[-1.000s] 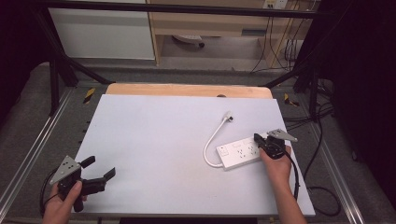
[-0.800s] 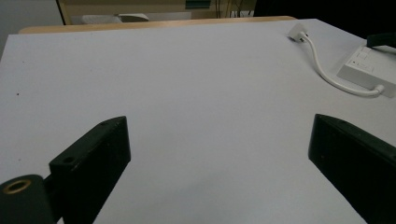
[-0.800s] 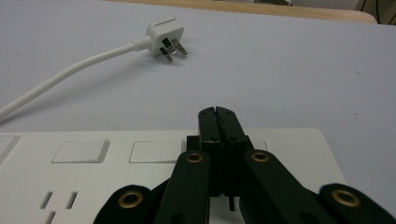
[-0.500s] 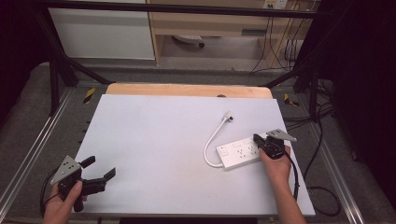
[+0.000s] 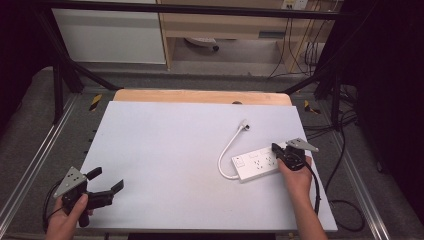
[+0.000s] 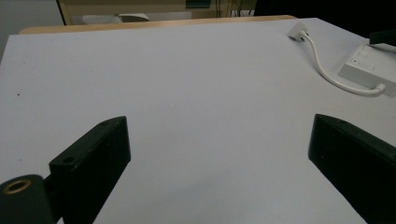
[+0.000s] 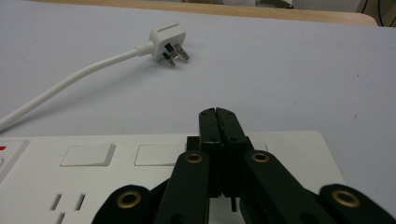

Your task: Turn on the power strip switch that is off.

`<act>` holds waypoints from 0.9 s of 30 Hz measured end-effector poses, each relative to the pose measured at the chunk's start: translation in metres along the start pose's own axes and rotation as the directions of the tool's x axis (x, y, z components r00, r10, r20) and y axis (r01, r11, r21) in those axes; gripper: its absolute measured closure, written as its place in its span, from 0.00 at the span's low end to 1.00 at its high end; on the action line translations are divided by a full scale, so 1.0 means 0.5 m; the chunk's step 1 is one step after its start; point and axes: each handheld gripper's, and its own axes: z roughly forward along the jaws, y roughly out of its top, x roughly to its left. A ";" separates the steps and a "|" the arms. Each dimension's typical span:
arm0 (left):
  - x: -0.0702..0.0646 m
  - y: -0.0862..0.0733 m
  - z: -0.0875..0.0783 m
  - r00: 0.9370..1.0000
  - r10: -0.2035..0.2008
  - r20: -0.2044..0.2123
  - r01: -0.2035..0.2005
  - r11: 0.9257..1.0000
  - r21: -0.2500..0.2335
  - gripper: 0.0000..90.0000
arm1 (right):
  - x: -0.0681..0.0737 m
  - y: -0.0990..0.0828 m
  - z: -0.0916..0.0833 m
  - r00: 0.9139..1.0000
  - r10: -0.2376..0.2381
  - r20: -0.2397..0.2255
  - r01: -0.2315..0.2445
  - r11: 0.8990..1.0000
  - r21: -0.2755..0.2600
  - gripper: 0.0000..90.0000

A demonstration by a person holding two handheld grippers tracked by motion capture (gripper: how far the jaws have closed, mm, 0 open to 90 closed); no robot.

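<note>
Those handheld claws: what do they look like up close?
Each claw, left and right, is black, with two flat black jaws on hinged links fixed by brass-coloured rivets. A grey three-cornered plate with small holes sits on top, and a black cable trails behind. The forearms are bare, no sleeves.

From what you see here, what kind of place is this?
Probably a lab or workshop recording bench: a white-topped table inside a black metal frame, loose cables on the grey floor, and a power strip as the work piece.
</note>
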 end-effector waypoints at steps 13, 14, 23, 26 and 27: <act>0.000 0.000 0.000 1.000 0.000 0.000 0.000 1.000 0.002 0.06 | 0.003 0.005 -0.008 1.000 -0.001 -0.011 0.001 1.000 -0.014 0.93; 0.000 0.000 0.000 1.000 0.000 -0.001 0.000 1.000 0.002 0.06 | 0.004 0.005 -0.008 1.000 -0.001 -0.013 0.000 1.000 -0.014 0.93; 0.000 0.000 0.000 1.000 0.001 -0.002 -0.001 1.000 0.003 0.06 | 0.004 0.008 -0.012 1.000 0.010 -0.015 -0.011 1.000 -0.018 0.87; 0.001 0.000 0.000 1.000 0.001 -0.003 -0.001 1.000 0.003 0.06 | 0.004 0.010 -0.014 1.000 0.013 -0.019 -0.013 1.000 -0.020 0.85; 0.001 0.000 0.000 1.000 0.001 -0.003 -0.001 1.000 0.003 0.06 | 0.004 0.010 -0.015 1.000 0.012 -0.021 -0.012 1.000 -0.020 0.84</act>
